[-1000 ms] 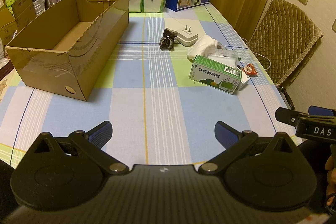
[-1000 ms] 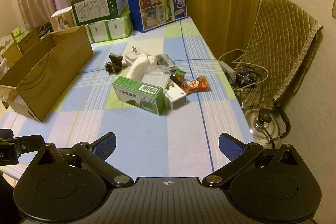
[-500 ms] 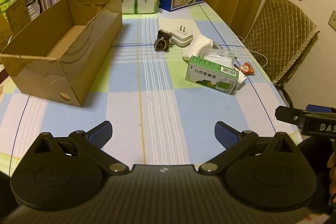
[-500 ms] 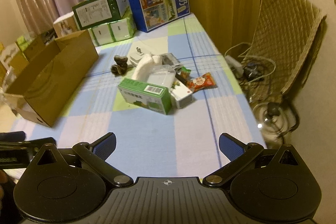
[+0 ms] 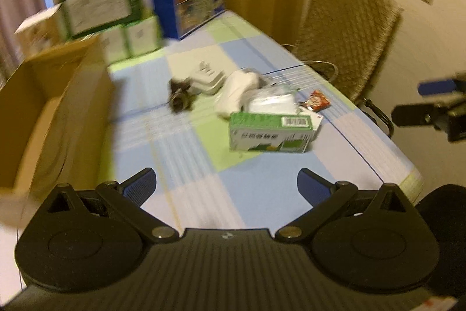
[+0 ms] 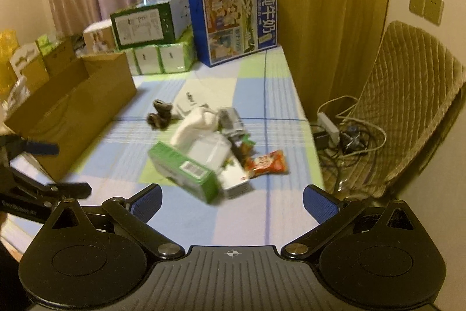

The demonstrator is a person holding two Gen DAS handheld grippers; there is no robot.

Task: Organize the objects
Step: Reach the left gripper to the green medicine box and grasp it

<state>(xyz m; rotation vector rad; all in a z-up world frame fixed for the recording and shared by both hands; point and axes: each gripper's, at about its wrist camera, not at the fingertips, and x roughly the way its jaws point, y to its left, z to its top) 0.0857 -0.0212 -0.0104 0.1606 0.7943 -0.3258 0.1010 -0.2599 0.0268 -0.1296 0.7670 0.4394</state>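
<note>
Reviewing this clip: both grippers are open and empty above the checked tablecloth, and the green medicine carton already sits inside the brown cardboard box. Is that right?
Not quite. The green medicine carton is not in the brown cardboard box; it lies on the checked tablecloth beside the pile of small items, as the right wrist view shows. The rest holds: the left gripper and right gripper are open and empty.

Each gripper, left (image 5: pixel 226 186) and right (image 6: pixel 232 200), was matte black: a ribbed central body, two round discs, silver pivot screws at ten and two o'clock, and blue-padded fingertips (image 6: pixel 148 201).
</note>
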